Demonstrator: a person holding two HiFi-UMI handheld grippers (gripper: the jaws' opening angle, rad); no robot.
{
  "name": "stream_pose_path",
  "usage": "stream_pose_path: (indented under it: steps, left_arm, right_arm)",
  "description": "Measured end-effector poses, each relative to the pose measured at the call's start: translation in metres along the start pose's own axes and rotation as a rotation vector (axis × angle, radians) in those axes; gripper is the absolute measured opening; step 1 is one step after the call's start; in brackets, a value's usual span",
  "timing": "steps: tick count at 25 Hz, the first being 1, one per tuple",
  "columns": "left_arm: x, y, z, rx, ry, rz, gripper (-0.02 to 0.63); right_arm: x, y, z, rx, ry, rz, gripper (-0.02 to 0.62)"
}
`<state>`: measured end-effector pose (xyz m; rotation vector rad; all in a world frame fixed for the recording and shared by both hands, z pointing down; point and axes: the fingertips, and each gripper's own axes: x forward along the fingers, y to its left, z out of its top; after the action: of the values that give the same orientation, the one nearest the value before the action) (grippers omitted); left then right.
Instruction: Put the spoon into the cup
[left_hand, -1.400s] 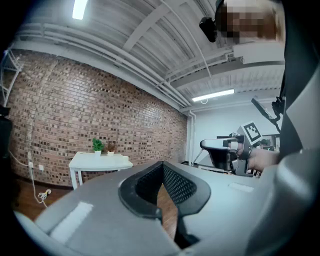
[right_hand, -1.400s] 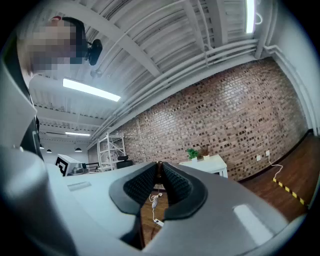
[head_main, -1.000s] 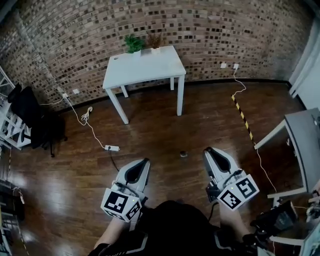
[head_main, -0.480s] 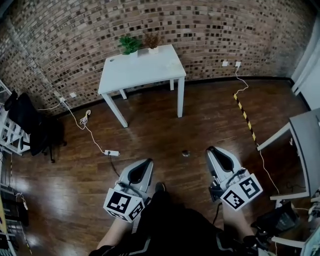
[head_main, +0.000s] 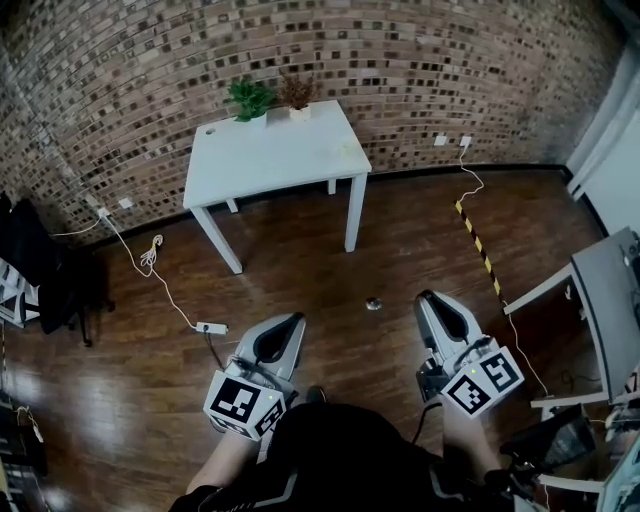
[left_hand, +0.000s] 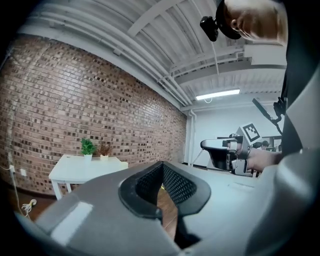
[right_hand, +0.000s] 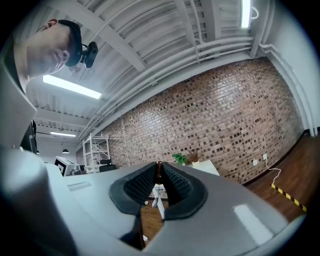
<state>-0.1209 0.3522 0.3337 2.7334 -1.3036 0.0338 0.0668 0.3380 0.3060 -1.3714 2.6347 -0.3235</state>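
I cannot make out a spoon or a cup in any view. A white table (head_main: 270, 150) stands against the brick wall ahead, with two small potted plants (head_main: 270, 95) at its back edge and a small pale thing (head_main: 345, 148) near its right edge. My left gripper (head_main: 291, 320) and right gripper (head_main: 426, 298) are held level over the wooden floor, well short of the table. In the left gripper view the left gripper (left_hand: 162, 164) has its tips together with nothing between them. The right gripper (right_hand: 158, 165) looks the same.
A small dark object (head_main: 373, 303) lies on the floor between the grippers. A power strip (head_main: 210, 327) and its cable run at the left. Yellow-black tape (head_main: 475, 240) crosses the floor at the right, near a grey desk (head_main: 610, 290). A dark chair (head_main: 40, 270) stands far left.
I have walked forward: the table is nearer and larger and the floor has slid toward me. Both grippers keep their pose and stay shut.
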Motion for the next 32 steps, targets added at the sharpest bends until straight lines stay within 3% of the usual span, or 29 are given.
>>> stream_pose_path:
  steps: [8,15,26,32]
  left_arm:
    - [0.027,0.059,-0.004,-0.017,0.010,-0.068,-0.006]
    - [0.069,0.090,-0.008,-0.019,0.013,-0.080,-0.006]
    - [0.162,0.139,0.006,0.001,0.030,0.040,-0.006]
    - [0.225,0.143,0.026,0.017,0.023,0.042,-0.006]
  right_arm:
    - [0.059,-0.015,0.001,-0.014,0.002,-0.087,0.046]
    - [0.099,-0.046,0.005,-0.018,0.025,-0.095,0.046]
    - [0.173,-0.140,0.023,0.007,-0.010,-0.028,0.046]
    - [0.206,-0.192,0.037,0.018,-0.010,0.004,0.046]
